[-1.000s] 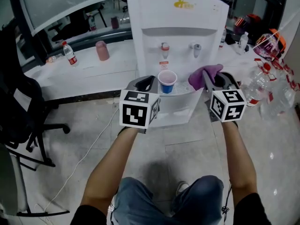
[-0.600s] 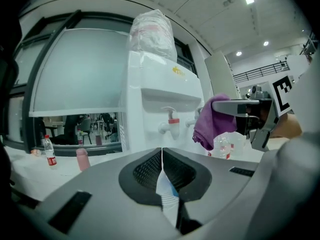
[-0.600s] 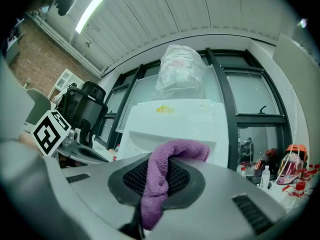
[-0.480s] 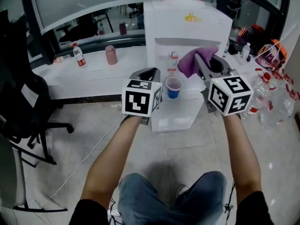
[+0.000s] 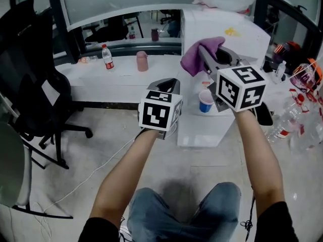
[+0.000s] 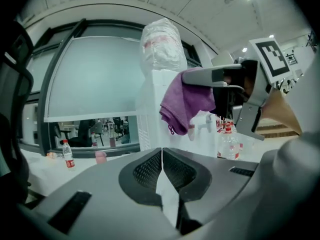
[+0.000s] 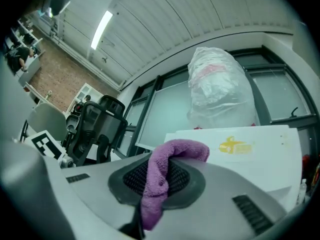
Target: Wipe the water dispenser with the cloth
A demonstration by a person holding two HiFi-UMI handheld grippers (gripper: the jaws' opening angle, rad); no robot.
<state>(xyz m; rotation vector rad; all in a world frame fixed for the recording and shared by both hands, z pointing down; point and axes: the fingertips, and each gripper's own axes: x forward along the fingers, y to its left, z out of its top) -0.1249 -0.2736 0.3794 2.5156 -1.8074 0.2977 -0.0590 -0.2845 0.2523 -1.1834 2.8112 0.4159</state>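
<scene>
Purple terry cloth (image 5: 196, 59) hangs clenched in right gripper (image 5: 208, 53) near white water dispenser (image 5: 247, 37); left gripper (image 5: 170, 82) jaws pressed together, empty.

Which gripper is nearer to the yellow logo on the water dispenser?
Right. The right gripper holds the cloth left of the logo; the left gripper hangs lower, farther left.

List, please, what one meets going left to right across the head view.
black office chair → red-labelled clear plastic water bottle → pink plastic cup → purple cloth → cluster of clear plastic bottles
</scene>
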